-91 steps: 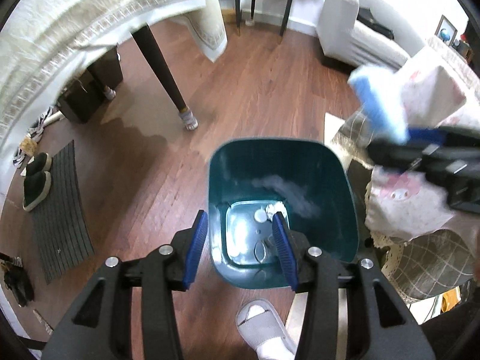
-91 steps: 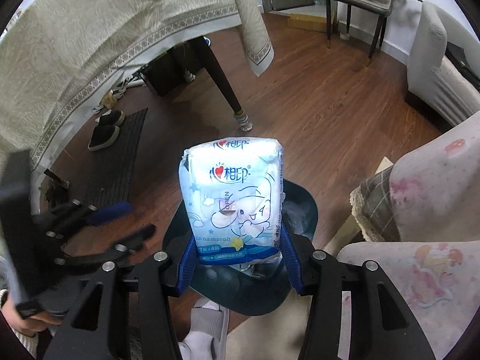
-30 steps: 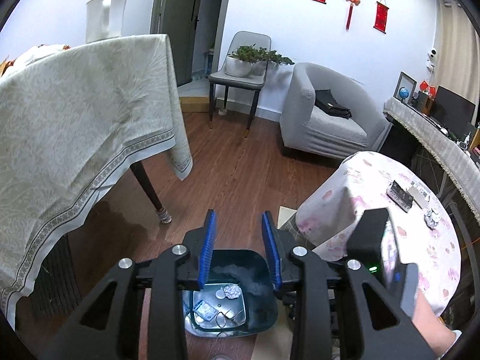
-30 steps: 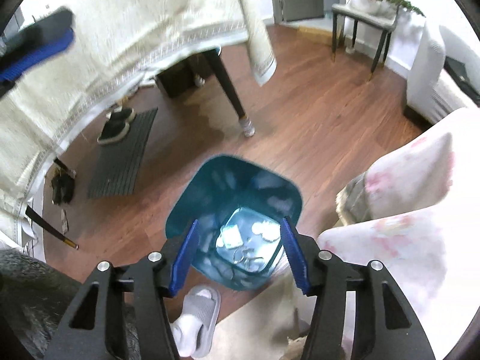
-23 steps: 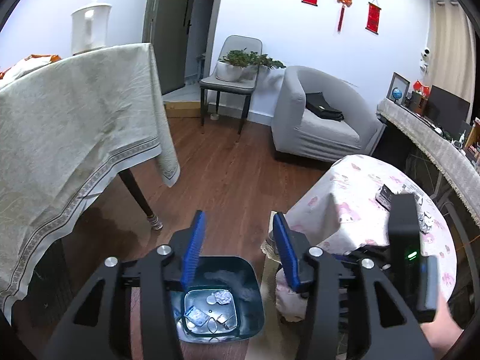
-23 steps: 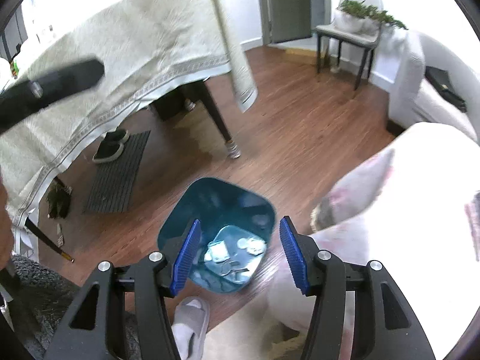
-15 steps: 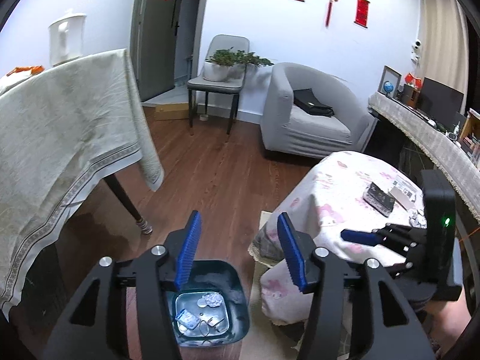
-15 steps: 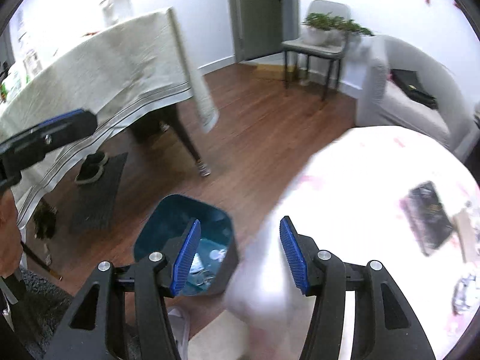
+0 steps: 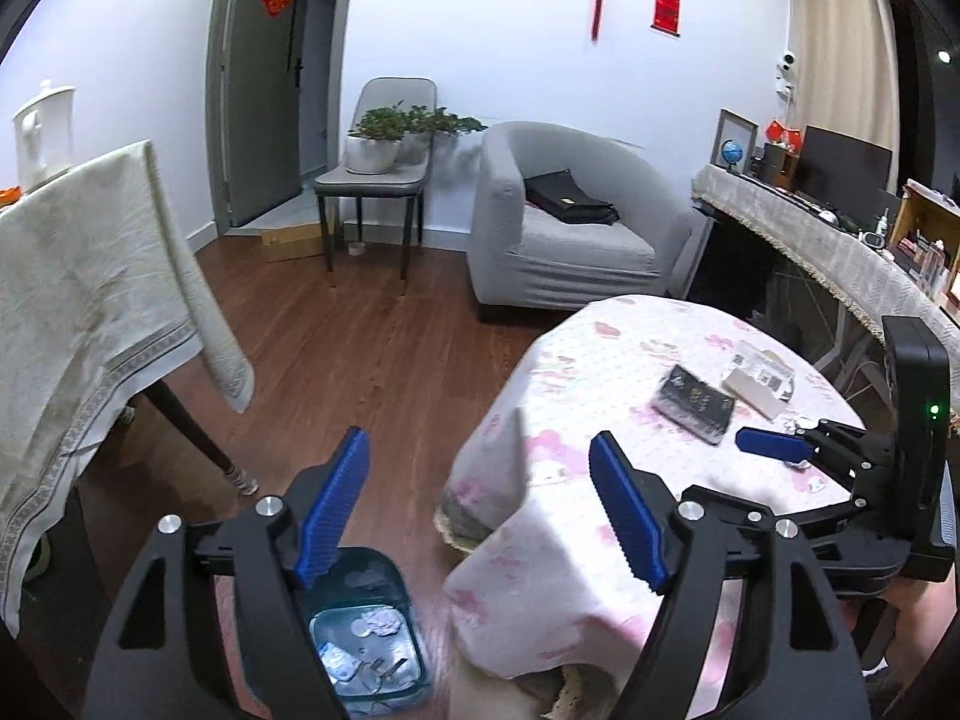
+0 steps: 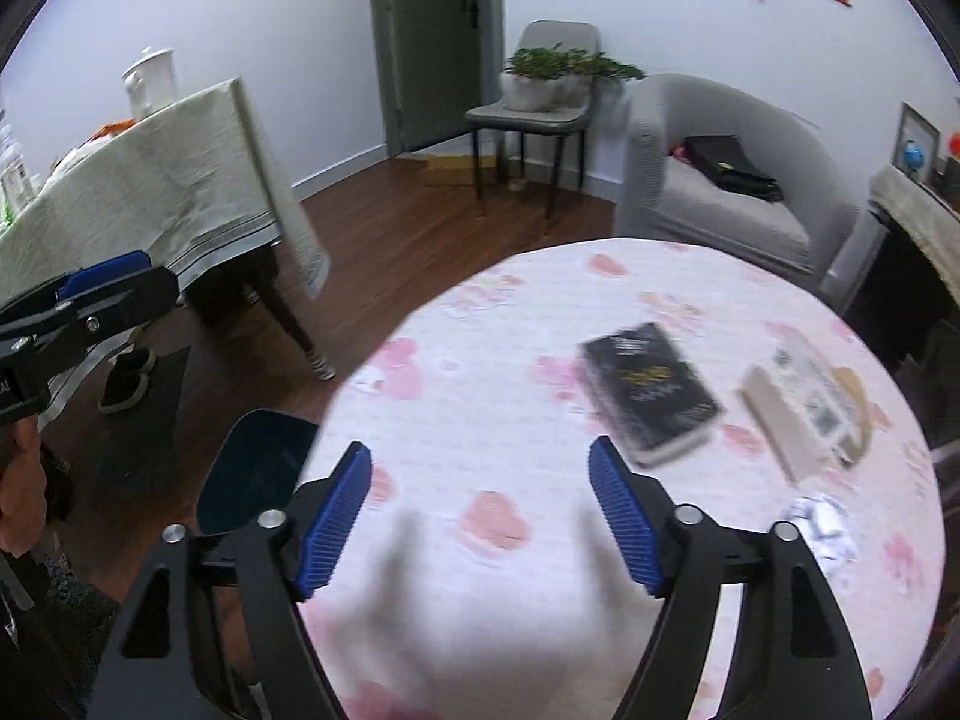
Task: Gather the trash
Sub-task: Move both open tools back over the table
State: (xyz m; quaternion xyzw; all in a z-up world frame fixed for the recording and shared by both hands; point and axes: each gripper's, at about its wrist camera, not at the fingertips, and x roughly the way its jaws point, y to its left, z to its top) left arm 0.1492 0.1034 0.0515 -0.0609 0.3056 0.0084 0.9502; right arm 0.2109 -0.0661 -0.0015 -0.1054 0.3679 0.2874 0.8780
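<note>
Both tongs spread wide w/ nothing between, jaws just been opening: left tongs by the bench edge, right tongs over it. Crumpled wrapper lies near the bench's right edge, beside a black book. Teal trash bin on floor at left holds scraps.

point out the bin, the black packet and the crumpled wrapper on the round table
bin (image 9: 384, 570): left wrist view, teal inner wall.
black packet (image 10: 651, 390): right wrist view, middle of its top face.
crumpled wrapper (image 10: 822, 525): right wrist view, its centre.
</note>
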